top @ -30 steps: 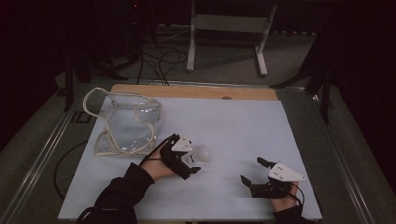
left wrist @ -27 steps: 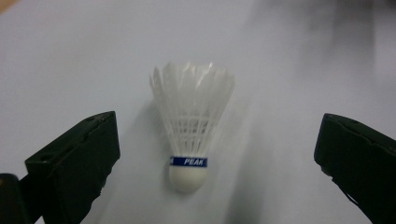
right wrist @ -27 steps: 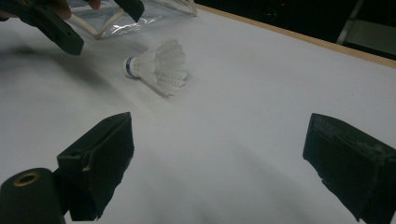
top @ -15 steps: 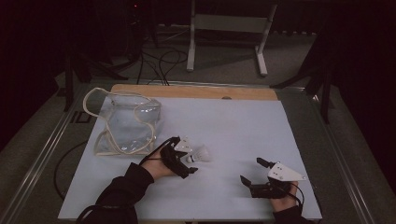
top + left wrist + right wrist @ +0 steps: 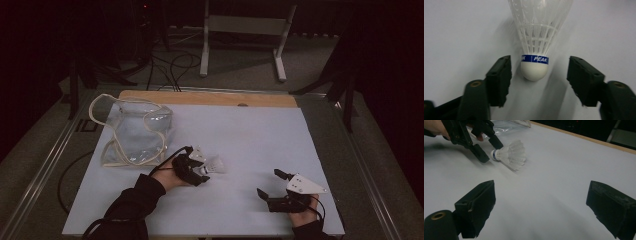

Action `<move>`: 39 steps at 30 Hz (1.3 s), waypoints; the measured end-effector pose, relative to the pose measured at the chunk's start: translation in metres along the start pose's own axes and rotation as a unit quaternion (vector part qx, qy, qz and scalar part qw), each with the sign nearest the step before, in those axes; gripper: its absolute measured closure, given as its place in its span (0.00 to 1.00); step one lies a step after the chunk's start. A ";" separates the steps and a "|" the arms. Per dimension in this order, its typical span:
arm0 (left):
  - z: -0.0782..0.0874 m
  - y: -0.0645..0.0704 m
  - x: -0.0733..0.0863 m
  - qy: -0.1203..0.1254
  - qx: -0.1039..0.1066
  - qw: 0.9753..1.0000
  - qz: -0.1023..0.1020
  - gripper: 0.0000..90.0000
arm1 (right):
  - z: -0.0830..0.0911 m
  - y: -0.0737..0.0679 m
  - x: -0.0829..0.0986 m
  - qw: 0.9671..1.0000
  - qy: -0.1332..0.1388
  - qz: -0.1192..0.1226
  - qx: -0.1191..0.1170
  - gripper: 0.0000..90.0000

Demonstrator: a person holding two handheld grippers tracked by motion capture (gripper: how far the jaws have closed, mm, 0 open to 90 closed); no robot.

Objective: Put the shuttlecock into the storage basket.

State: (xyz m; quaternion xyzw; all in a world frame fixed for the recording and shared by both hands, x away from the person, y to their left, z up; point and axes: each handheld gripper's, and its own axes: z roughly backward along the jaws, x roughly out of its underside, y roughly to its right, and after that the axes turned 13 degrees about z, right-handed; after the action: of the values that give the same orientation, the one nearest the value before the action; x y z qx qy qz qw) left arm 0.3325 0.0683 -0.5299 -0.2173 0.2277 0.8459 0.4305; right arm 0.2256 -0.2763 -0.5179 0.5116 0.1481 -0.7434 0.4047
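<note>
A white shuttlecock (image 5: pixel 537 37) with a blue band lies on the white table (image 5: pixel 250 135), its cork end toward me. My left gripper (image 5: pixel 539 68) is open, one jaw on each side of the cork, and neither touches it. In the high view this gripper (image 5: pixel 204 170) sits left of centre with the shuttlecock (image 5: pixel 217 164) at its tips. My right gripper (image 5: pixel 268 182) rests near the front right edge, open with nothing between its jaws. The right gripper view (image 5: pixel 541 192) looks across bare table to the shuttlecock (image 5: pixel 510 153) and the left gripper (image 5: pixel 486 147).
A clear plastic bag (image 5: pixel 132 132) with white piping lies at the table's back left, close behind the left hand. A wooden strip (image 5: pixel 210 97) runs along the far edge. On the floor beyond stand a metal frame (image 5: pixel 245 30) and cables (image 5: pixel 170 65).
The left hand has shifted slightly, and the shuttlecock now shows more plainly past its jaw tips. The right gripper has stayed in place.
</note>
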 end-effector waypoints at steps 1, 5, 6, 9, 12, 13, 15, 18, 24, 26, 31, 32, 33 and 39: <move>0.000 0.000 0.000 -0.002 -0.001 1.000 0.002 0.47 | 0.000 0.000 0.000 1.000 0.000 0.000 0.000 0.10; -0.002 0.000 -0.002 -0.006 -0.003 1.000 0.003 0.53 | 0.000 0.000 0.000 1.000 0.000 0.000 -0.001 0.10; -0.002 0.000 -0.002 -0.008 -0.006 1.000 0.001 0.54 | 0.000 0.000 0.000 1.000 0.000 -0.002 -0.001 0.10; -0.004 0.000 -0.002 -0.013 -0.010 1.000 0.001 0.58 | 0.000 0.000 0.000 1.000 0.000 -0.002 -0.001 0.10; -0.004 -0.001 -0.003 -0.013 -0.008 1.000 0.001 0.62 | 0.000 0.000 0.000 1.000 0.000 -0.002 -0.001 0.10; -0.004 -0.001 -0.003 -0.013 -0.009 1.000 -0.002 0.62 | 0.000 0.000 0.000 1.000 -0.001 -0.002 -0.001 0.10; -0.004 0.000 -0.004 -0.013 -0.009 1.000 -0.001 0.64 | 0.000 0.000 0.000 1.000 -0.001 -0.001 -0.001 0.10; -0.004 0.000 -0.005 -0.018 -0.009 1.000 -0.004 0.65 | 0.000 0.000 0.000 1.000 -0.001 -0.002 -0.002 0.10; -0.005 0.000 -0.007 -0.023 -0.011 1.000 -0.004 0.72 | 0.000 0.000 0.001 1.000 -0.003 0.000 -0.001 0.10; -0.005 0.001 -0.008 -0.026 -0.011 1.000 -0.004 0.73 | 0.000 0.000 0.000 1.000 -0.002 -0.001 -0.002 0.10; -0.005 0.001 -0.009 -0.028 -0.010 1.000 -0.008 0.74 | 0.000 0.000 0.001 1.000 -0.003 0.000 -0.001 0.10; -0.005 0.001 -0.009 -0.029 -0.011 0.999 -0.009 0.74 | -0.001 0.000 0.000 1.000 -0.002 -0.001 -0.001 0.10; -0.005 0.002 -0.009 -0.030 -0.014 0.999 -0.011 0.74 | 0.000 0.000 0.000 1.000 -0.002 -0.001 -0.001 0.10; -0.003 0.003 -0.012 -0.028 -0.017 0.999 -0.023 0.74 | 0.000 0.000 0.000 1.000 -0.003 -0.001 -0.001 0.10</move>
State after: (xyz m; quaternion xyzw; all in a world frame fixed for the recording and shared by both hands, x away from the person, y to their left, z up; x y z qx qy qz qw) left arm 0.3370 0.0577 -0.5250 -0.2054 0.1961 0.8455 0.4522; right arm 0.2259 -0.2761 -0.5184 0.5091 0.1483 -0.7449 0.4049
